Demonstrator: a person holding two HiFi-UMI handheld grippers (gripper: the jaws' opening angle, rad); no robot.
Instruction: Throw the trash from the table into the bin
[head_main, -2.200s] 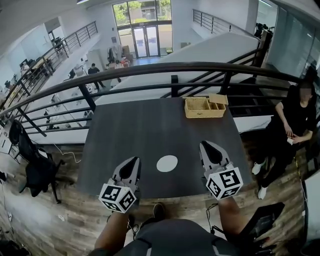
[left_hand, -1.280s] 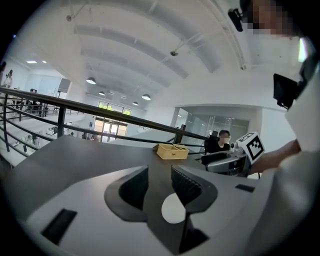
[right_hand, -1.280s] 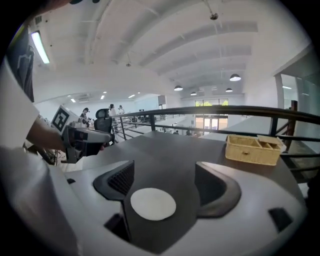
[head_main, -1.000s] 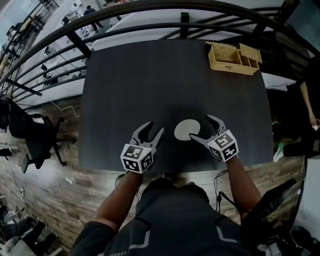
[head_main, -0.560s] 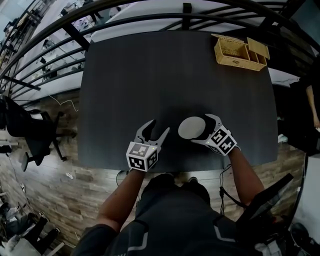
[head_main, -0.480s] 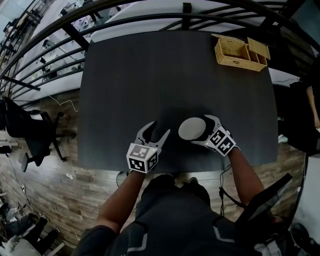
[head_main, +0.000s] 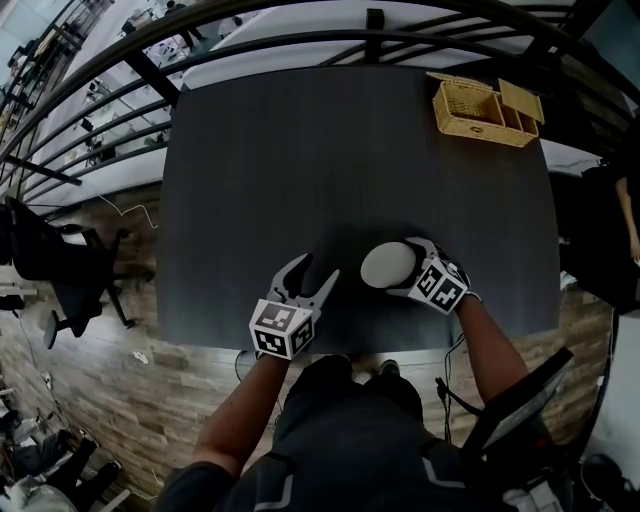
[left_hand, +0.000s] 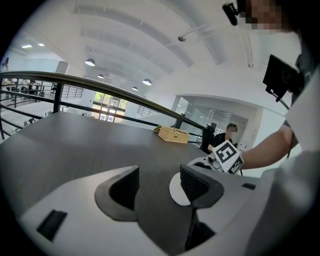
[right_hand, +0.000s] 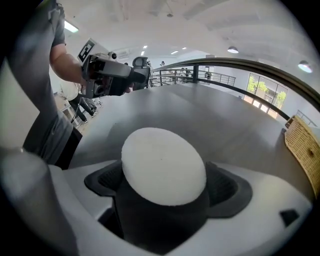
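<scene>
1. The white disc (head_main: 388, 265) lies flat on the dark table (head_main: 350, 150), near the front edge and a little to the person's right of the middle.
2. The right gripper (head_main: 398, 267) is tipped down over the disc with its jaws spread wide. They have just been opening. The disc sits between them, one jaw on each side of its rim. From where I stand the pads don't look pressed on it, so it is straddled but not pinched.
3. The left gripper (head_main: 318, 265) hovers low over the table just to the left of the disc, not touching it. Its jaws have also just been opening and stand well apart. Only bare tabletop shows between them, and the disc is off beyond the right-hand jaw.
4. The person's forearms reach in over the near edge of the table, one behind each gripper.
5. A wicker basket (head_main: 470, 110) sits at the far right corner of the table, well apart from the disc. It has a divider inside and a flap hanging open on its right side.
6. A dark metal railing (head_main: 300, 40) curves round behind the far side of the table.
7. A black office chair (head_main: 50, 270) stands on the wood floor to the left.
</scene>
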